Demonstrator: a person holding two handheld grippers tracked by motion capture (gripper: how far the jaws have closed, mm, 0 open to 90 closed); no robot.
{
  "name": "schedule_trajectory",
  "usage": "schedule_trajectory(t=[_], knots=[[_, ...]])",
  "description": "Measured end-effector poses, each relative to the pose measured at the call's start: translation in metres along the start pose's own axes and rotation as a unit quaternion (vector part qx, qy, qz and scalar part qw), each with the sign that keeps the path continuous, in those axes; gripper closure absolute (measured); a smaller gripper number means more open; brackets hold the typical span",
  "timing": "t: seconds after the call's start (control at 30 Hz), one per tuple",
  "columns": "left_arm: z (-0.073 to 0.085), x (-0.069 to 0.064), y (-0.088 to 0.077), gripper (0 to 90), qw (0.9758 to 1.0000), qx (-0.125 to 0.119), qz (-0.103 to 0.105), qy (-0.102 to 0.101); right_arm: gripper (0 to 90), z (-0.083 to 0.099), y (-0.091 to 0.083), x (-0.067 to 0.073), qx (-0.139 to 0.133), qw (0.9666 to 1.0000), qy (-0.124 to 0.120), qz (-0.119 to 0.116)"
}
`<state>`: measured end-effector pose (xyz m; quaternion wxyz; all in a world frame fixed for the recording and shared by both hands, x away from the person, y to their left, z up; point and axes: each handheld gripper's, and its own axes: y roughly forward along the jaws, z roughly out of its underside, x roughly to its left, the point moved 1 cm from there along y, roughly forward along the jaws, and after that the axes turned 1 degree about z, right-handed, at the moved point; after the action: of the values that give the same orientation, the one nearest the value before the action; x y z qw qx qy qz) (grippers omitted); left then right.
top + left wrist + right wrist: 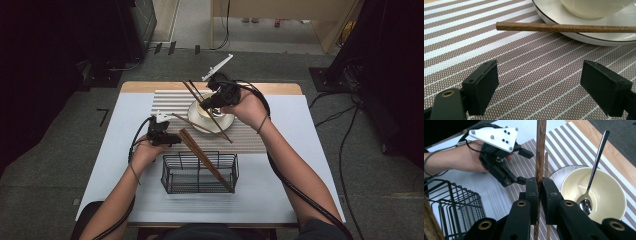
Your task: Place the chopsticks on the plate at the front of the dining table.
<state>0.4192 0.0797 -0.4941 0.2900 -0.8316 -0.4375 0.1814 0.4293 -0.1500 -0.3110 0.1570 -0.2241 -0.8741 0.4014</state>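
My right gripper point(207, 106) hangs over the cream bowl point(206, 111) and is shut on a dark wooden chopstick point(540, 155), which slants across the bowl in the high view point(220, 127). In the bowl point(599, 195) stands a metal spoon point(596, 162). A second chopstick point(564, 27) lies with one end on the saucer point(554, 13) and the other out on the striped placemat point(524, 65). My left gripper point(539, 82) sits low over the mat just short of that chopstick's free end, open with nothing between its jaws; the right gripper view shows it too point(524, 166).
A black wire basket point(172, 175) stands near the front of the table with several chopsticks point(205, 160) leaning out of it toward the left gripper point(172, 136). A white cloth point(120, 165) covers the table around the placemat point(170, 102). Cables cross the floor beyond.
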Motion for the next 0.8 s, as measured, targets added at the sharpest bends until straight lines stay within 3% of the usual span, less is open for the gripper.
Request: schedule_trajectory(t=[0.3,0.63,0.8], knots=[[-0.001,-0.004,0.003,15.4,1.0,-0.001,0.004,0.004,85.3,0.001,0.013,-0.008,0.024,0.9997,0.001,0.009],[-0.004,-0.005,0.003,15.4,1.0,-0.008,0.002,0.004,85.2,0.001,0.029,-0.012,0.047,0.9982,-0.02,0.033],[-0.004,-0.006,0.004,15.4,0.9999,-0.011,0.003,0.002,85.2,0.003,0.041,-0.017,0.055,0.9977,-0.023,0.033]])
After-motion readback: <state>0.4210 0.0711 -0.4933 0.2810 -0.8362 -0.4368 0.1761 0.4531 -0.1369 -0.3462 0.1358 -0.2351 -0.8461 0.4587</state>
